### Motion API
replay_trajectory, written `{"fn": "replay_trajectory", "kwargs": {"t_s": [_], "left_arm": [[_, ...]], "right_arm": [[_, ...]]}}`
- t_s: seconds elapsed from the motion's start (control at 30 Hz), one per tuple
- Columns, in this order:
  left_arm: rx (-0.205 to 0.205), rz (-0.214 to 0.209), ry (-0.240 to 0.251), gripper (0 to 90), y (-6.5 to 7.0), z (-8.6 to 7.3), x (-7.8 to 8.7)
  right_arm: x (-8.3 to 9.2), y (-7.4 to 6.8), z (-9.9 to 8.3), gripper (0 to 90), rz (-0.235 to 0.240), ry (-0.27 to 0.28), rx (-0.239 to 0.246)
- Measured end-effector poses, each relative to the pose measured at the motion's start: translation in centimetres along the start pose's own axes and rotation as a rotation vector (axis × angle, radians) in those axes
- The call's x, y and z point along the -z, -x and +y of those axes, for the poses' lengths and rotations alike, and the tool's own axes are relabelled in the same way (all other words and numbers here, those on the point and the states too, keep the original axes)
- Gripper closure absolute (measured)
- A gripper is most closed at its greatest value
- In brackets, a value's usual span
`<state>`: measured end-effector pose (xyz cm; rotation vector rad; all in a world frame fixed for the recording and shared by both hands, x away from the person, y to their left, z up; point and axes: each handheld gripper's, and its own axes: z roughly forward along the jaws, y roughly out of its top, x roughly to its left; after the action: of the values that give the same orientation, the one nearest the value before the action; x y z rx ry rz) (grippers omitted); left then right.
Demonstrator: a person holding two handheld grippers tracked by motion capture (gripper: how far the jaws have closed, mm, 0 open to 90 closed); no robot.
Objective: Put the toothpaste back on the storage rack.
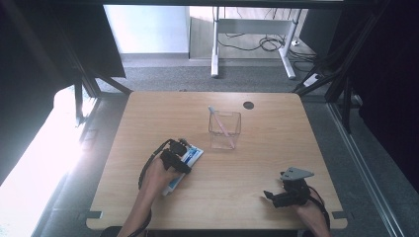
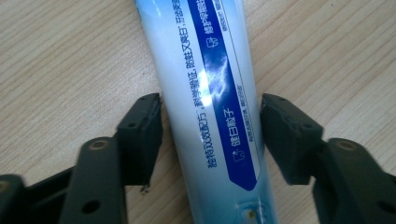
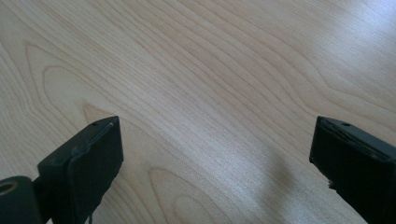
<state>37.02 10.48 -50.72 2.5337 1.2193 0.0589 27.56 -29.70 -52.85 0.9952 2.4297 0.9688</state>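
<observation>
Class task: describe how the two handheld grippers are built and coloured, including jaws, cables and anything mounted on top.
Both the left gripper and right gripper are black, with blocky jaws on arms pinned by round rivets. A black cable loops back from the left one. A grey three-cornered plate tops the right one.

Ahead of my left claw (image 1: pixel 180 150) and off to its right stands a clear square cup (image 1: pixel 225 134), upright, near but apart. A thin pink stick (image 1: pixel 221 123) leans inside it, its top poking above the rim on the far side. Farther beyond, by the far edge of the wooden table (image 1: pixel 148 113), is a small dark round hole (image 1: pixel 248 105). From my right claw (image 1: pixel 268 195) the cup sits ahead and to the left, well apart. Past the table lie grey carpet (image 1: pixel 163 79), a white desk frame (image 1: pixel 215 49) and loose cables (image 1: pixel 269 43).
</observation>
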Motion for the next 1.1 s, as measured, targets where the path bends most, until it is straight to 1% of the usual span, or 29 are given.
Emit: {"fn": "replay_trajectory", "kwargs": {"t_s": [0.03,0.13,0.2,0.23,0.27,0.33,0.4,0.43,0.47,0.5,0.63,0.7,0.77,0.93,1.07,1.1], "left_arm": [[0.0,0.005,-0.003,42.9,0.1,0.1,0.0],[-0.019,0.025,-0.023,43.9,0.4,0.3,0.0],[-0.017,0.029,-0.038,46.6,0.6,0.4,0.0],[-0.02,0.024,-0.043,48.9,0.7,0.4,0.1],[-0.02,0.024,-0.043,52.5,0.7,0.4,0.1],[-0.018,0.021,-0.04,56.1,0.7,0.4,0.3],[-0.014,0.016,-0.034,61.7,0.6,0.3,0.4],[-0.009,0.012,-0.019,64.1,0.6,0.2,0.6],[-0.009,0.012,-0.019,65.7,0.6,0.2,0.6],[0.001,0.002,-0.006,67.1,0.5,0.0,0.7],[0.008,-0.008,0.005,69.6,0.3,-0.1,0.8],[0.006,-0.023,0.013,70.5,0.2,-0.2,0.9],[0.004,-0.03,0.016,71.0,0.1,-0.3,1.0],[0.0,-0.034,0.025,71.6,0.2,-0.4,1.1],[-0.009,-0.034,0.047,71.7,0.2,-0.6,1.5],[-0.006,-0.034,0.05,71.7,0.3,-0.6,1.6]], "right_arm": [[0.0,0.0,0.0,3.2,0.0,0.0,0.0],[0.0,0.0,0.0,3.4,-0.001,-0.001,0.005],[-0.1,-0.1,0.0,3.8,-0.002,-0.009,0.005],[-0.1,-0.1,0.0,3.9,-0.003,-0.015,0.008],[-0.1,-0.1,0.0,3.9,-0.003,-0.015,0.008],[-0.1,-0.1,-0.1,4.3,-0.003,-0.015,0.01],[-0.1,-0.1,0.0,4.7,-0.006,-0.01,0.009],[0.0,-0.1,0.0,4.8,-0.008,-0.009,0.01],[0.0,-0.1,0.0,4.8,-0.008,-0.009,0.01],[0.0,-0.1,0.0,4.9,-0.009,-0.004,0.011],[0.0,-0.1,0.0,4.9,-0.009,-0.003,0.011],[0.0,-0.2,0.0,4.9,-0.007,0.001,0.012],[-0.1,-0.2,0.0,4.9,-0.005,0.0,0.013],[-0.1,-0.2,0.0,4.9,-0.003,-0.006,0.006],[-0.2,-0.2,-0.1,4.9,-0.004,-0.008,0.005],[-0.2,-0.2,-0.1,4.9,-0.004,-0.007,0.007]]}}
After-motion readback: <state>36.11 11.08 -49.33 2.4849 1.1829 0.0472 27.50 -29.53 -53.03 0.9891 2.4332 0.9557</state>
